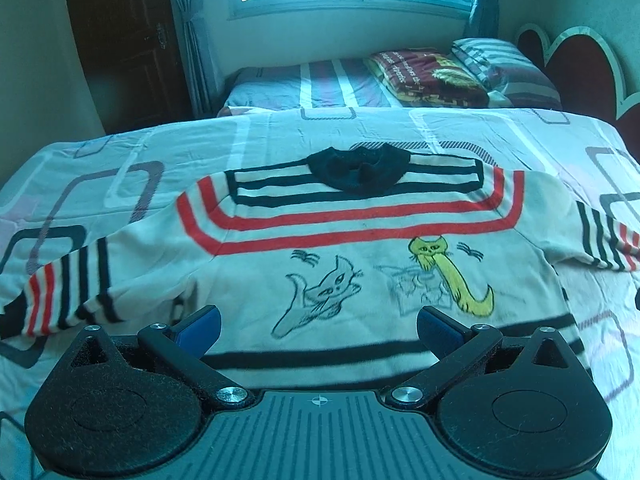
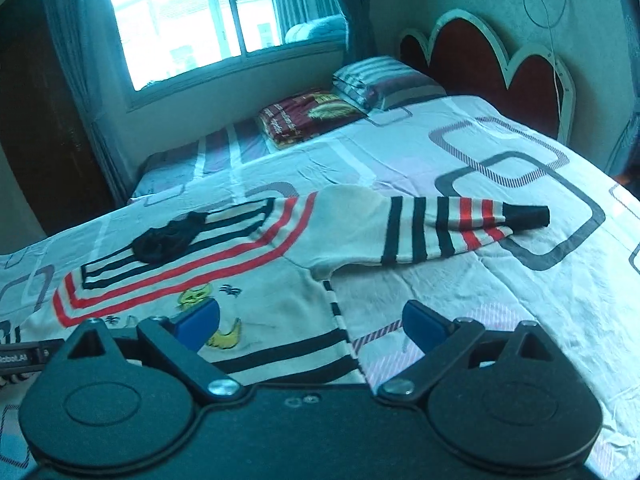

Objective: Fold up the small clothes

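Both claws, left gripper (image 1: pixel 319 330) and right gripper (image 2: pixel 311 326), gape wide and empty over the sweater (image 1: pixel 340 240) hem; it lies flat on the bed (image 2: pixel 540 280), soft, light, floppy, best pinched at hem corners

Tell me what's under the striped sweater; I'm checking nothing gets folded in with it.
Around the sweater only the patterned bedsheet shows. Directly beneath is covered, so anything there can't be seen.
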{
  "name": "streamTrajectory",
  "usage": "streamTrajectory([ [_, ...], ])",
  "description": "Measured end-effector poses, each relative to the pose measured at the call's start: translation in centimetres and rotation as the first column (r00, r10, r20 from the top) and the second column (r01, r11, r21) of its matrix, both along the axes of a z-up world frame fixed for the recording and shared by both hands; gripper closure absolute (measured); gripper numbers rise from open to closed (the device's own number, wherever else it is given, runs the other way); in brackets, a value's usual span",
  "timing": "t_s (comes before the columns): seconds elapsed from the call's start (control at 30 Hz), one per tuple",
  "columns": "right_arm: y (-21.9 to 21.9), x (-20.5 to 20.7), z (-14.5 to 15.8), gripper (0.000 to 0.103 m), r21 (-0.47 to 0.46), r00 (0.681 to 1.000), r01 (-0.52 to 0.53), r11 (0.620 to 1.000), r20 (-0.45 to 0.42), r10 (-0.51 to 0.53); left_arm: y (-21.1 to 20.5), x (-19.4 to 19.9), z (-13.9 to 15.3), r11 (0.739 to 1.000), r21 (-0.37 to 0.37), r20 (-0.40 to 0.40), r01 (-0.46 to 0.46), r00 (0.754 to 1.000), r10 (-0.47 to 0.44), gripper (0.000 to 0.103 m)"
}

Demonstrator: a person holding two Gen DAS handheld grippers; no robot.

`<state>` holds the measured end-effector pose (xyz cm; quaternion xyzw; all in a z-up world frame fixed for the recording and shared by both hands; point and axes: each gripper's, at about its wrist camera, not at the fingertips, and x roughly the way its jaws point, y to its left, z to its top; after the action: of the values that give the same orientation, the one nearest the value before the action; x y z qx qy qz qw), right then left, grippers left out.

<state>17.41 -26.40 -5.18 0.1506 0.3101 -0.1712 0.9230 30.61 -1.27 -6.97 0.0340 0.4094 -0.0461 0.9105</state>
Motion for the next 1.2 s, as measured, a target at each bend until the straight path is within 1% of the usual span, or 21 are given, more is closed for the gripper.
streamTrajectory([
  [0.1,-2.9,1.5,-1.6,0.017,0.022,0.999,0.025,0.999,-0.033,-0.024,-1.4,1.8,-1.1,1.0,-0.001,-0.015,-0.014,1.0,0.014,0.0],
  [0.23,-6.8,3.4,-3.2,0.018,0.027,0.997,0.05,0.998,-0.067,-0.048,-4.1,3.9,-2.3,1.0,-0.004,-0.03,-0.029,0.999,0.028,0.0],
  [0.47,-14.4,6.0,-5.7,0.018,0.02,0.987,0.125,0.992,-0.108,-0.122,-10.3,7.5,-4.5,1.0,-0.01,-0.066,-0.002,0.998,0.001,0.0],
  [0.63,-19.4,7.2,-7.3,0.024,0.023,0.973,0.197,0.98,-0.129,-0.192,-13.7,9.2,-5.9,1.0,0.003,-0.088,0.017,0.996,-0.017,0.0],
  [0.77,-22.3,7.8,-8.3,0.033,0.057,0.964,0.235,0.97,-0.144,-0.225,-14.9,10.0,-6.5,0.999,0.032,-0.082,0.017,0.996,-0.014,0.0],
  [0.87,-23.6,8.2,-9.1,0.04,0.069,0.957,0.257,0.964,-0.159,-0.244,-14.9,10.6,-6.8,0.999,0.049,-0.083,0.013,0.997,-0.009,0.0],
  [0.9,-23.9,8.3,-9.3,0.043,0.08,0.956,0.263,0.961,-0.16,-0.248,-14.8,10.9,-7.0,0.998,0.056,-0.083,0.011,0.997,-0.006,0.0],
  [1.0,-24.7,8.7,-9.9,0.046,0.084,0.953,0.279,0.957,-0.149,-0.264,-14.4,11.5,-7.2,0.998,0.062,-0.085,0.001,0.996,0.004,0.0],
  [1.07,-24.9,8.9,-9.9,0.055,0.083,0.953,0.287,0.954,-0.126,-0.275,-13.9,11.7,-7.3,0.998,0.061,-0.083,-0.01,0.996,0.015,0.0],
  [1.1,-24.9,9.0,-9.8,0.069,0.078,0.955,0.283,0.956,-0.117,-0.273,-13.7,11.8,-7.2,0.998,0.063,-0.079,-0.013,0.997,0.018,0.0],
  [1.13,-25.0,9.1,-9.7,0.078,0.09,0.957,0.278,0.956,-0.108,-0.268,-13.4,11.9,-7.2,0.998,0.064,-0.076,-0.019,0.997,0.024,0.0],
  [1.2,-24.8,9.2,-9.1,0.087,0.116,0.964,0.264,0.957,-0.067,-0.258,-12.7,12.0,-7.0,0.998,0.059,-0.072,-0.027,0.997,0.031,0.0],
])
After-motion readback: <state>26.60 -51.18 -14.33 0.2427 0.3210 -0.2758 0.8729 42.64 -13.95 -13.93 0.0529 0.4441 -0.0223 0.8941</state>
